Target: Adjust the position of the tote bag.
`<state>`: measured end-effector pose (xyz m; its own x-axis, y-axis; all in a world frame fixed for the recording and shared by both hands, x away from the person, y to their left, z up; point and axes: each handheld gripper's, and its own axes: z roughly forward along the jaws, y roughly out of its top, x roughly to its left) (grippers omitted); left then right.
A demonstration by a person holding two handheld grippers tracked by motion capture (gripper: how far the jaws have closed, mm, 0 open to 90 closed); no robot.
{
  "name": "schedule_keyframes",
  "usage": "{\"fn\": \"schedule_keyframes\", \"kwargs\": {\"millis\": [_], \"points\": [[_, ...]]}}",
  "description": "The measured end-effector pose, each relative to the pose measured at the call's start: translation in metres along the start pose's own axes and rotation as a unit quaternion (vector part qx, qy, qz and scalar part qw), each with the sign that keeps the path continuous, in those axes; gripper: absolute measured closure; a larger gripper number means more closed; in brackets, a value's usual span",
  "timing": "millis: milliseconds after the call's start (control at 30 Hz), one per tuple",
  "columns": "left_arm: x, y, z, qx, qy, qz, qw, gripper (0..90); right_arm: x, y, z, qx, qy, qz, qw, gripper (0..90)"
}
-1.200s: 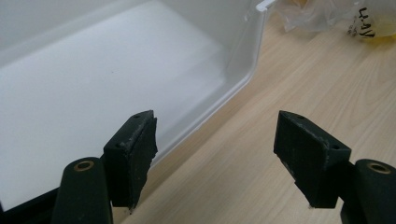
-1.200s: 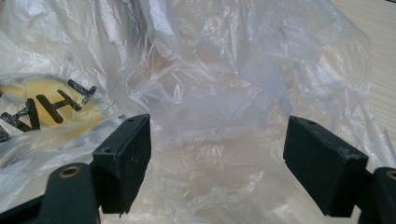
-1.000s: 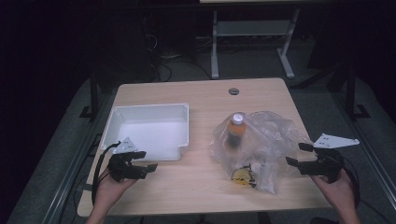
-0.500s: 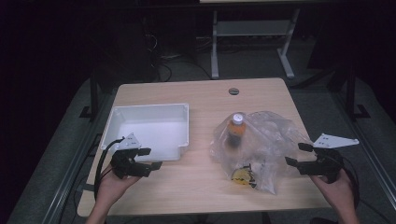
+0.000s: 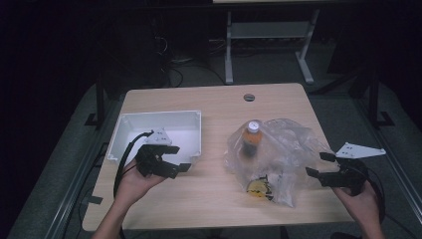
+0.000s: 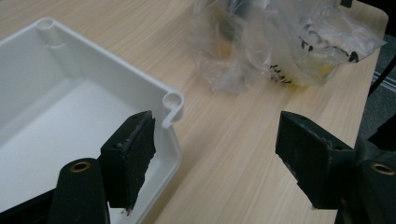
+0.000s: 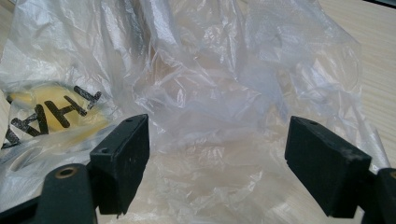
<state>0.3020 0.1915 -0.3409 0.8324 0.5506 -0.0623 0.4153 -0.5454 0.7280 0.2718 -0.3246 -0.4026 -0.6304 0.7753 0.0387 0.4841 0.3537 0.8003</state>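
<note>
On the tabletop (image 5: pixel 214 107), the tray (image 5: pixel 127 134) sits left, the plastic bag (image 5: pixel 291 144) right, a bottle (image 5: pixel 250 139) inside it. The left tool (image 5: pixel 173 158) hangs at the tray's near corner; the right tool (image 5: pixel 317 164) is just beside the bag.

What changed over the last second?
The left gripper moved slightly right, to the near right corner of the white bin, jaws open and holding nothing. The right gripper stayed open at the edge of the clear plastic bag. Bag, orange bottle inside it and bin stayed put.
</note>
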Motion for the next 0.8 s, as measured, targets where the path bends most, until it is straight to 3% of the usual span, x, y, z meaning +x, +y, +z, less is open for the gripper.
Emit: {"fn": "schedule_keyframes", "kwargs": {"millis": [133,533,800], "points": [[-0.007,0.015,0.002,0.006,-0.004,0.019,0.9998,27.9,0.000,0.000,0.000,-0.001,-0.001,-0.002,1.0000,21.7],[-0.023,0.053,0.019,0.013,-0.028,0.046,0.9985,27.9,0.001,0.001,-0.001,-0.006,0.000,-0.001,1.0000,21.5],[-0.031,0.074,0.034,0.019,-0.039,0.054,0.9976,27.9,0.001,0.001,-0.002,-0.008,-0.002,-0.002,1.0000,21.6]]}}
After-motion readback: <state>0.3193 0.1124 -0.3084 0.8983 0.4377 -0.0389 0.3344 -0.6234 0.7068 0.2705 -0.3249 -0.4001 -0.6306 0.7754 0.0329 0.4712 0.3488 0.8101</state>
